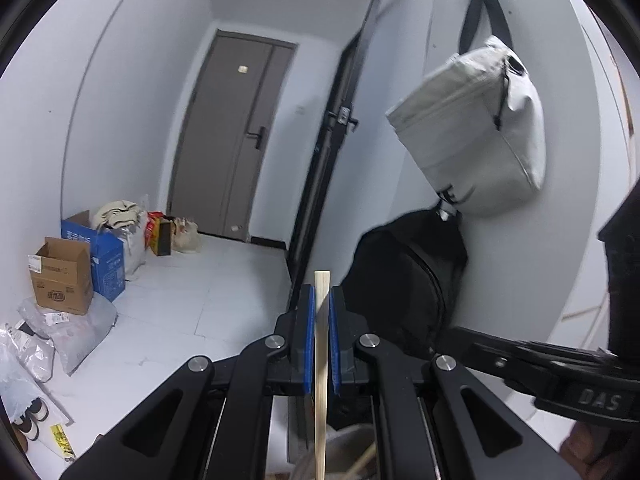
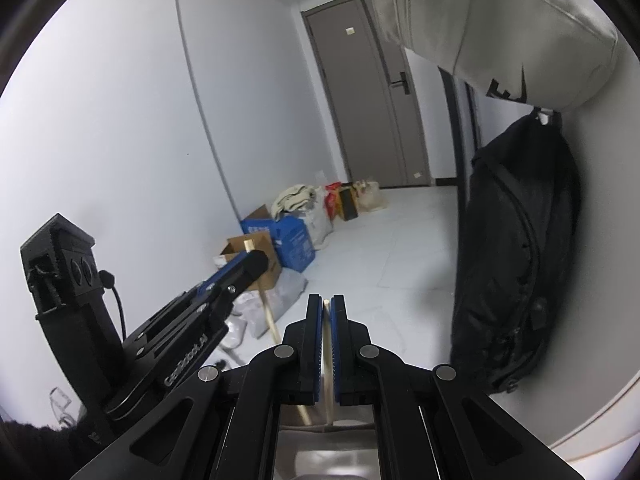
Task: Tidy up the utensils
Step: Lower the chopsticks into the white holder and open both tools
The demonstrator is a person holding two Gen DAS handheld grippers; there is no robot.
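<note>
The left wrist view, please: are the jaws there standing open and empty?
No, the left gripper is shut on a wooden chopstick, which stands upright between the blue pads.

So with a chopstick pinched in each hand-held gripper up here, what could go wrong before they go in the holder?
1. The left hand-held gripper pinches its chopstick close to the top end, so the long free length below could swing or slip.
2. The right hand-held gripper shows only a sliver of its chopstick, so that grip may be marginal.
3. The container below is mostly hidden by the grippers, so aiming the tips could miss.
</note>
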